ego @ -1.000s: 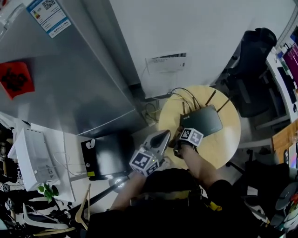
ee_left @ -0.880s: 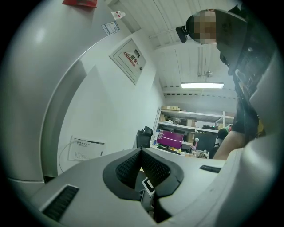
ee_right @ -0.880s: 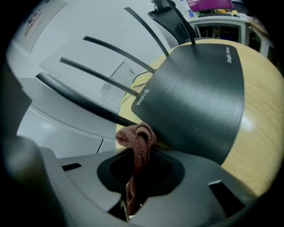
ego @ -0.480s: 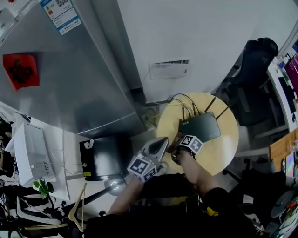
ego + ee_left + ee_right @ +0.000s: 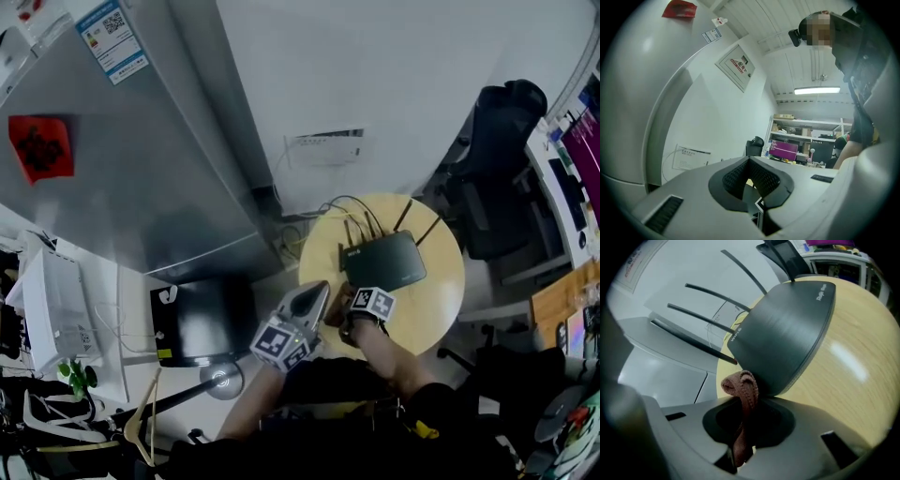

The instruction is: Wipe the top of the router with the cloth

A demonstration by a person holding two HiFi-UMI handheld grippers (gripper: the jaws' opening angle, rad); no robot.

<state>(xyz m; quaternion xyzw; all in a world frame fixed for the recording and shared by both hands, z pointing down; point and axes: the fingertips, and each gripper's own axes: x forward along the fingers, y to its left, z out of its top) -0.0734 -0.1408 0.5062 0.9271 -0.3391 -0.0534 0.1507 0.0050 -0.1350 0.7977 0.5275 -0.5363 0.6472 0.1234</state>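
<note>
**Cloth Pinched at the Router's Near Edge**

At the left, the left tool (image 5: 317,291) is held clenched on nothing, near the rim of the desk (image 5: 441,295). Beside it, the right tool (image 5: 745,416) is clamped on the cloth (image 5: 742,387), a reddish-brown stitched strip. Its folded end is bunched above the jaws, close by the near edge of the router (image 5: 785,329).

The cloth is judged soft, light and limp, and is best gripped near its fold so that a pad is left to drag. The router, a dark, flat, matt box with thin antennas, is seen lying on the round pale-wood desk. It is probably light and might be pushed along under a wipe.
</note>
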